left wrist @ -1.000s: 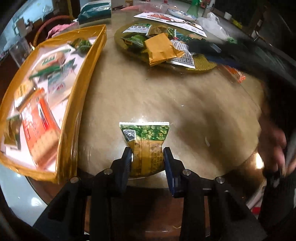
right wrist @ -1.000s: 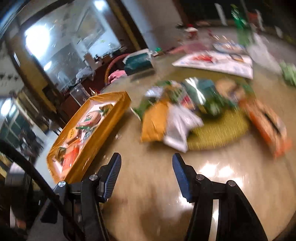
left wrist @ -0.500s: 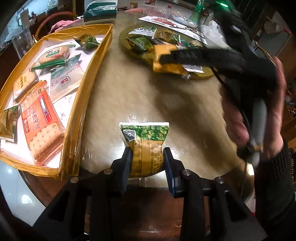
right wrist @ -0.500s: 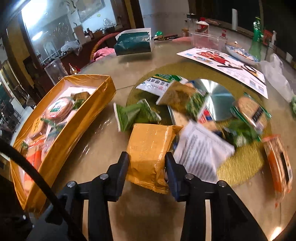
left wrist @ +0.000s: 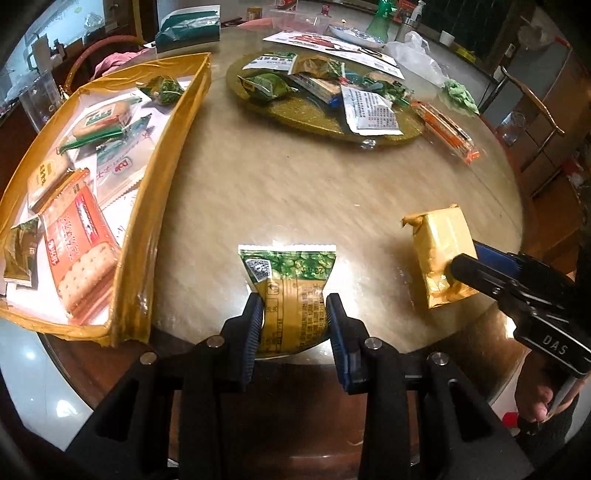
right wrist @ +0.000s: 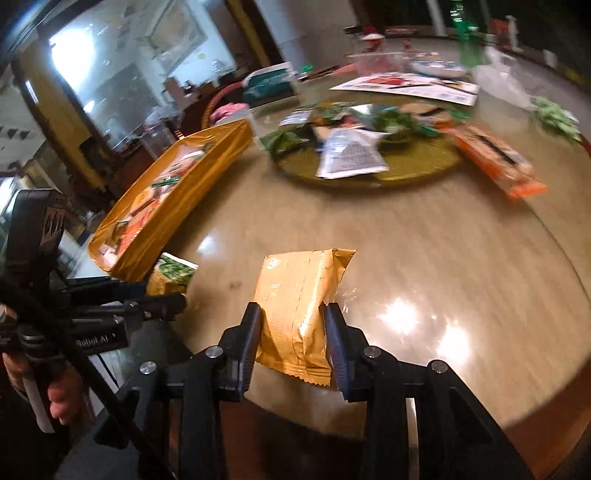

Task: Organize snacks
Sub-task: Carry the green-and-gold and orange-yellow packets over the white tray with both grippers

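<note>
My left gripper (left wrist: 294, 310) is shut on a green and yellow snack packet (left wrist: 290, 280), held over the near edge of the round table. My right gripper (right wrist: 293, 325) is shut on an orange-yellow snack packet (right wrist: 299, 295), also near the table's front edge; it shows in the left wrist view (left wrist: 441, 251) to the right. The yellow tray (left wrist: 147, 229) with several snacks lies at the left. A round gold mat (left wrist: 306, 118) with several loose packets sits at the far middle.
An orange cracker pack (left wrist: 448, 131) lies right of the mat. Leaflets (left wrist: 325, 40), a green bottle (left wrist: 378, 20), a white plastic bag (left wrist: 417, 55) and a tissue box (left wrist: 186, 27) stand at the back. A wooden chair (left wrist: 535, 122) is at the right.
My right gripper closed on the orange-yellow packet at the mat and carried it back to the near edge of the table. The left gripper held its packet still.
</note>
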`<act>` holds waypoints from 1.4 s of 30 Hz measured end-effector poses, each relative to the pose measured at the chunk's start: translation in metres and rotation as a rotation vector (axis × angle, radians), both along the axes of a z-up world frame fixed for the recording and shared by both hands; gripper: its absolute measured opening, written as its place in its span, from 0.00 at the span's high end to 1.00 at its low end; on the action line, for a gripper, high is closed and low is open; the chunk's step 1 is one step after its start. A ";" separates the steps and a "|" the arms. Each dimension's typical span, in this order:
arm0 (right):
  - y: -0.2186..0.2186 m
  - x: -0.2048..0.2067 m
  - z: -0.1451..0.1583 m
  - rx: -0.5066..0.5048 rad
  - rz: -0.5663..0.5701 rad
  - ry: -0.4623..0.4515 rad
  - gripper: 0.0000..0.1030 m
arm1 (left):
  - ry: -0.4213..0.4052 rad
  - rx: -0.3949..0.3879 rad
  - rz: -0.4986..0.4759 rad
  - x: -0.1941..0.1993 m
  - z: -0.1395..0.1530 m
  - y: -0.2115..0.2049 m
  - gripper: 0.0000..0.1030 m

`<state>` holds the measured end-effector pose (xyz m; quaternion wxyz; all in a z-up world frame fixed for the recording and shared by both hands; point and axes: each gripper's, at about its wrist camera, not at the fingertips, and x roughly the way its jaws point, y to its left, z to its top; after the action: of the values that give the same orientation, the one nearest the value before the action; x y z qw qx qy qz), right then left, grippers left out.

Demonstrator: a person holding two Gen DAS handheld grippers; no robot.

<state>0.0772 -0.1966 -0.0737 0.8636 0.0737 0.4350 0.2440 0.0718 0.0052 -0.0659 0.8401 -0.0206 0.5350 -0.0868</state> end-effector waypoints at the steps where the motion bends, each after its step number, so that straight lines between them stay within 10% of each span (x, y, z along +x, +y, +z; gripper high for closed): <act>1: 0.000 0.000 0.002 0.011 -0.011 -0.003 0.47 | -0.004 -0.004 -0.005 -0.001 0.000 -0.001 0.63; 7: 0.022 0.010 -0.001 -0.005 -0.040 0.007 0.40 | 0.000 -0.029 -0.008 -0.005 0.000 0.002 0.45; 12: 0.028 0.006 -0.010 -0.112 -0.104 -0.045 0.42 | 0.001 -0.047 -0.007 -0.008 0.000 0.002 0.45; 28: 0.013 0.002 -0.008 -0.009 -0.103 -0.072 0.60 | -0.045 -0.108 0.043 -0.007 0.003 0.008 0.62; 42: 0.044 0.006 0.033 0.178 0.033 -0.070 0.60 | -0.207 -0.193 0.196 -0.019 0.073 0.091 0.62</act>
<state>0.0832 -0.1526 -0.0408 0.8642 0.1344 0.3823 0.2981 0.0527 0.0960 0.0069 0.8893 -0.1442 0.4302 -0.0571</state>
